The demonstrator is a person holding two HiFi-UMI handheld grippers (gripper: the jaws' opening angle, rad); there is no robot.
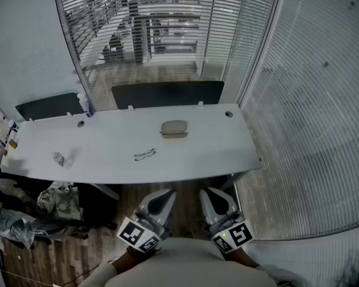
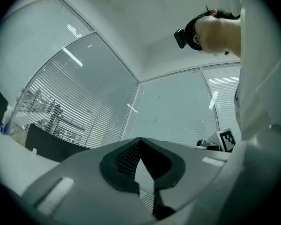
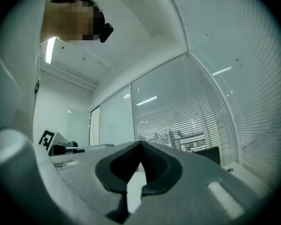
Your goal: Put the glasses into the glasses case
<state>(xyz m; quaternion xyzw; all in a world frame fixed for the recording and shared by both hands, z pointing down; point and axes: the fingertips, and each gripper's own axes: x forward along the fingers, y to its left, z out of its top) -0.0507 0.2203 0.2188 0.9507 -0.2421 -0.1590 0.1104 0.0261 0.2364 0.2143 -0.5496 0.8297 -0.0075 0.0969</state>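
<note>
glasses (image 1: 145, 155) near case (image 1: 174, 128), plastic scrap (image 1: 60, 159), bottle (image 1: 84, 103) leftward

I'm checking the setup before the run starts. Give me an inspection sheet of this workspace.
Surface: white table, mostly bare.
Job's things: glasses lying on the table; glasses case behind them, apart from them; too small to tell whether it is open.
Clutter: crumpled clear wrapper at the table's left; bottle at the back left; heap of bags on the floor.
Grippers: left gripper and right gripper short of the table's near edge, fingers together, nothing held.
Cables: nothing seen.
Surroundings: glass walls with blinds, wood floor.
</note>
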